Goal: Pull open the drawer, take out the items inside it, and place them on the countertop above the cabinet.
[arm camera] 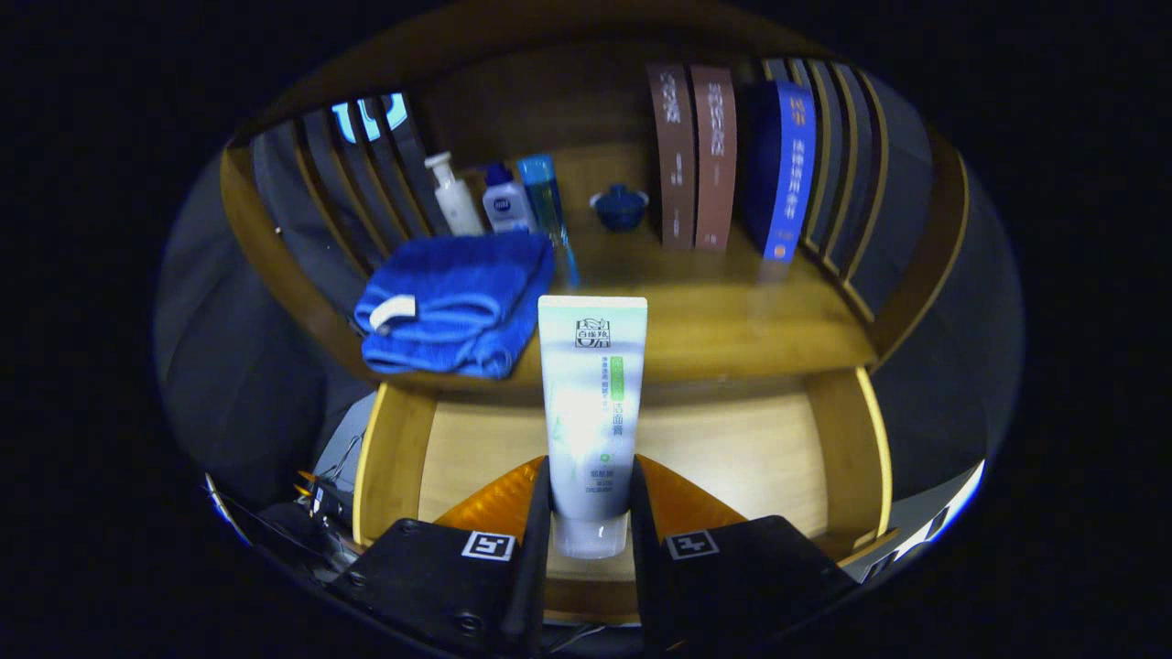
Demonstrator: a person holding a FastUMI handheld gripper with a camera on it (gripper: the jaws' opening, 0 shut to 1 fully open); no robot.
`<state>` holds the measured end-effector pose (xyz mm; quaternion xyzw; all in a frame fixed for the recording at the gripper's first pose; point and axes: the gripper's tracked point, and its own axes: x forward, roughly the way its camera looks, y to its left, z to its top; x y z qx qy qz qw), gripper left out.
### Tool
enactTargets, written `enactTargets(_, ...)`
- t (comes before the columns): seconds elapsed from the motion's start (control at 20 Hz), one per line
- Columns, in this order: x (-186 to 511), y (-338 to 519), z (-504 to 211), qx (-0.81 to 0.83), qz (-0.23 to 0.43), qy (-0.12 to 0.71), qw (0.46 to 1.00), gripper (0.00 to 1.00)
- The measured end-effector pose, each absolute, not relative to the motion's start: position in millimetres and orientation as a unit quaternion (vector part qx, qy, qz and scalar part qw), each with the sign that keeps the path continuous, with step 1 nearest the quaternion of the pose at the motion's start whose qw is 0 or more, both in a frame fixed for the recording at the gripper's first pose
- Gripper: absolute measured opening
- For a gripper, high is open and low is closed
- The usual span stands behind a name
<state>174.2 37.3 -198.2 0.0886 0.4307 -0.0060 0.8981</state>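
Open drawer [847,439]: a shallow wooden box with pale, smooth floor and raised side walls, pulled out beneath the table [732,320]; its visible floor is bare. Held above it, a tube [591,403]: soft plastic, flat-crimped at the far end, narrowing to a translucent cap nearest the camera, white shading to grey with green print. The tube stands lengthwise along the fingers, its crimped end reaching over the table's front edge.

Table: warm-toned wood with a slatted rail on each side. On it, at the front left, a folded towel [453,302], blue, plush, with a white tag. Behind the towel, three bottles [499,201] stand close together: a white pump bottle, a squat white bottle with a blue cap, and a tall clear blue one. Near the centre back sits a small dark blue lidded cup [620,207]. To the right stand three upright books [723,156], two brown and one blue.

Claw [591,526]: narrowed to the tube's width, both fingers pressing its lower body just above the cap.
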Motion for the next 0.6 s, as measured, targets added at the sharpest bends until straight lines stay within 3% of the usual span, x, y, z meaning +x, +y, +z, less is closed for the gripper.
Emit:
enactTargets(0.2, 237.1, 35.9, -179.8, 0.081, -0.003, 0.404, 0.911, 0.45)
enactTargets(0.6, 307.9, 21.2, -236.1, 0.066, -0.030, 0.462, 0.884, 0.45)
